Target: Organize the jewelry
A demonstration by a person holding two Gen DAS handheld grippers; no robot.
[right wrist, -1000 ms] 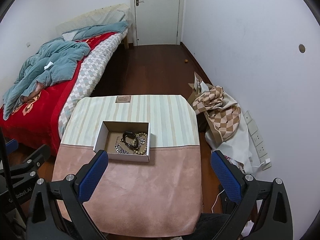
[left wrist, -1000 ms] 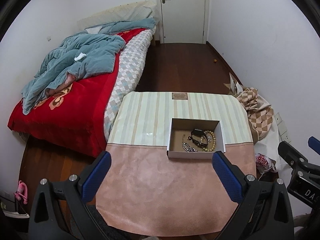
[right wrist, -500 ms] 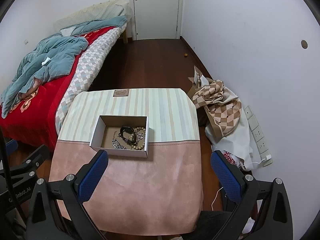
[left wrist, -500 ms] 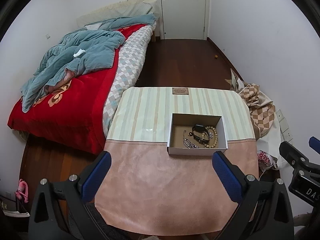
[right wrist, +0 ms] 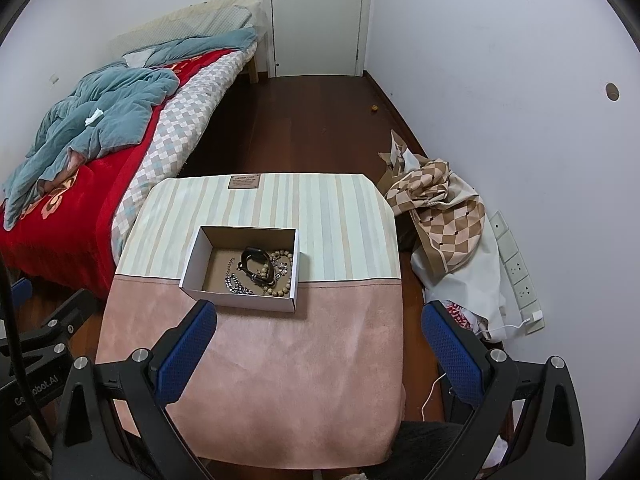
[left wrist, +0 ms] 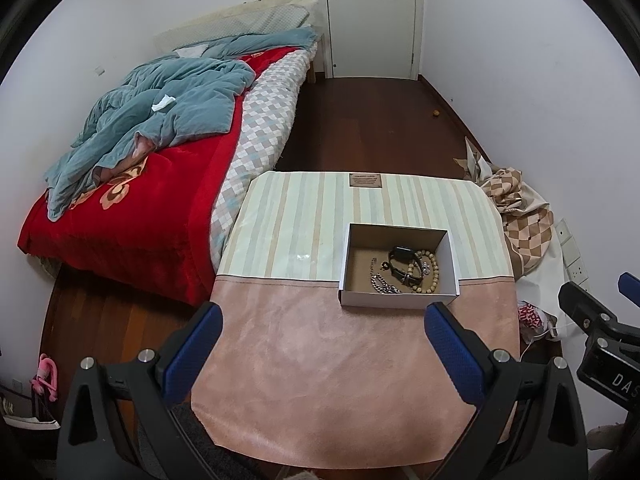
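Note:
A white open cardboard box [left wrist: 398,299] stands on the table [left wrist: 320,340]. In it lie a black watch band [left wrist: 404,262], a wooden bead bracelet [left wrist: 430,276] and a silver chain [left wrist: 382,282]. The box also shows in the right wrist view [right wrist: 240,298], with the same jewelry [right wrist: 260,268] inside. My left gripper [left wrist: 324,320] is open and empty, high above the table's near half. My right gripper [right wrist: 318,318] is open and empty, above the table's near right part.
The table has a pink and striped cloth with a brown label [left wrist: 365,180]. A bed with a red blanket [left wrist: 132,208] stands to the left. A heap of checkered cloth [right wrist: 444,208] and wall sockets [right wrist: 518,268] are on the right. A door [left wrist: 370,16] is at the back.
Both grippers have risen and drawn back a little, so the table and box look smaller and lower. The box and jewelry have not moved. Both grippers stayed open.

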